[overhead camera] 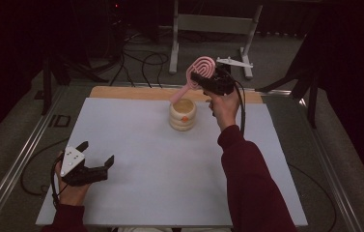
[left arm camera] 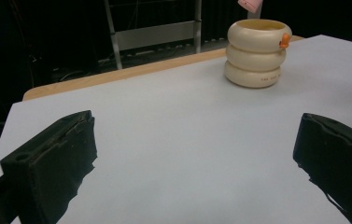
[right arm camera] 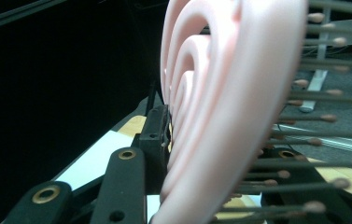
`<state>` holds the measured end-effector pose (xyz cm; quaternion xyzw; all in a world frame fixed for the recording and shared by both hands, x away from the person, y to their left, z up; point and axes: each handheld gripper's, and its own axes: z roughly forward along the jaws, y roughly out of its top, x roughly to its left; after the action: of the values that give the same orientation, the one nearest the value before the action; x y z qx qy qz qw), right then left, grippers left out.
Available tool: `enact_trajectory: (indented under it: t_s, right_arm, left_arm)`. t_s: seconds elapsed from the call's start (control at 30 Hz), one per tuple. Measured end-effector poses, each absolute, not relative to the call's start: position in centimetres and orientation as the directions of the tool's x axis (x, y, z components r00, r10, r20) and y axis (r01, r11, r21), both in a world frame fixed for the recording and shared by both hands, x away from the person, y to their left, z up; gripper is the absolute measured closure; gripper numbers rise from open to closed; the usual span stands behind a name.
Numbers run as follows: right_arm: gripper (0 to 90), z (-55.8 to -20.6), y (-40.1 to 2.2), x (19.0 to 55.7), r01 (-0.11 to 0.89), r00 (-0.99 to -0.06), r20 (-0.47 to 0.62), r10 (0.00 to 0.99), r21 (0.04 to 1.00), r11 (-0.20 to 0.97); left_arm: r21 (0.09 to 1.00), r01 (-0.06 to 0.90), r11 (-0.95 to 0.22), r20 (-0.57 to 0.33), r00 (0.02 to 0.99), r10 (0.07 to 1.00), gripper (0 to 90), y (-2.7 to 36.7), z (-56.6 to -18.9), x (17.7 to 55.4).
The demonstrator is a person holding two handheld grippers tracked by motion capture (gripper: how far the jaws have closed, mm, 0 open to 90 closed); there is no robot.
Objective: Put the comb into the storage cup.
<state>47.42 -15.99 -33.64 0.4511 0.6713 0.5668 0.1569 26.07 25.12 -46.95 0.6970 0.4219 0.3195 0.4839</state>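
A pink hairbrush (overhead camera: pixel 200 71) with an open spiral head is held up above a cream ringed holder (overhead camera: pixel 182 115) at the far middle of the white table (overhead camera: pixel 136 183); its handle slants down to the holder's mouth. My right gripper (overhead camera: pixel 207 77) is shut on the brush head, whose pink loops (right arm camera: pixel 220 93) and bristles (right arm camera: pixel 313 116) sit between the jaws in the right gripper view. My left gripper (overhead camera: pixel 96 153) rests open at the near left of the table, with nothing between its jaws. The holder (left arm camera: pixel 256 52), with a small orange tab, stands far ahead in the left gripper view.
A wooden edge (overhead camera: pixel 136 92) runs along the table's far side. Behind it stand a grey metal frame (overhead camera: pixel 208 29) and loose cables (overhead camera: pixel 141 63) on the floor. A dark red sleeve (overhead camera: pixel 252 183) crosses the table's right half.
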Motion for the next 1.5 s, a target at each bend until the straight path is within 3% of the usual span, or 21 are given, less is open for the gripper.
enact_trajectory:
  t_s: [0.8,1.5]
  right_arm:
    - [63.0,-34.3,-17.6,48.3,0.477,-0.453,0.291,0.843,0.877,-0.046]
    - [63.0,-35.8,-16.6,48.6,0.515,-0.435,0.281,0.855,0.857,-0.020]
  left_arm:
    - [0.944,0.280,-0.175,0.035,0.442,0.896,0.2,25.1,-46.9,26.1]
    - [0.944,0.285,-0.168,0.027,0.442,0.897,0.2,25.2,-46.9,26.1]
